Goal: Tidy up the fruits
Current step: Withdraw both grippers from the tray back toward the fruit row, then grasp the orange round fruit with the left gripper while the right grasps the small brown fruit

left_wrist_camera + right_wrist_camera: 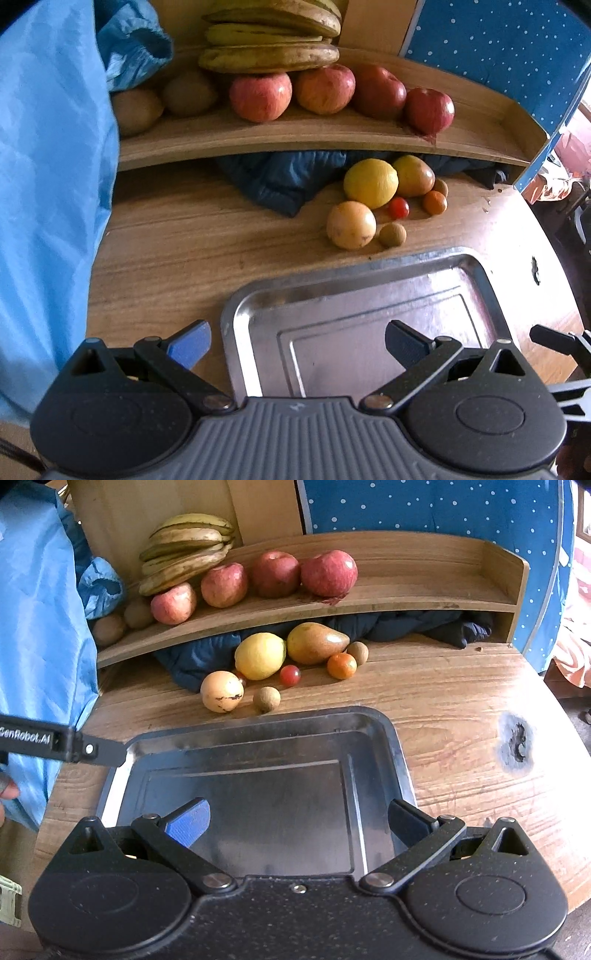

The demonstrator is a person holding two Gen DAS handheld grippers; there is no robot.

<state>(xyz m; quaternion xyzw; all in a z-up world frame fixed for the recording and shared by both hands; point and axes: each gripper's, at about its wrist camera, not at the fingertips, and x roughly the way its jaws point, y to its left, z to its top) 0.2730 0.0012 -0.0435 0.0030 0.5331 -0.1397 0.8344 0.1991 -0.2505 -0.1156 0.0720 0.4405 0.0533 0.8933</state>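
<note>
An empty metal tray (476,280) (391,746) lies on the wooden table. Beyond it sits a cluster of loose fruit: a lemon (370,182) (259,655), a mango (413,175) (316,643), a pale round fruit (351,224) (221,691), a cherry tomato (398,208) (289,675), a small orange (434,202) (341,665) and a small brown fruit (392,235) (266,698). On the shelf are apples (260,96) (328,573), bananas (269,55) (184,554) and kiwis (135,110) (109,628). My left gripper (297,345) and right gripper (298,821) both hover open over the tray's near edge, holding nothing.
A curved wooden shelf (314,138) (406,598) stands at the table's back, with dark blue cloth (273,181) (424,626) stuffed under it. Light blue fabric (48,184) (37,646) hangs at the left. A burn mark (517,742) scars the table at the right.
</note>
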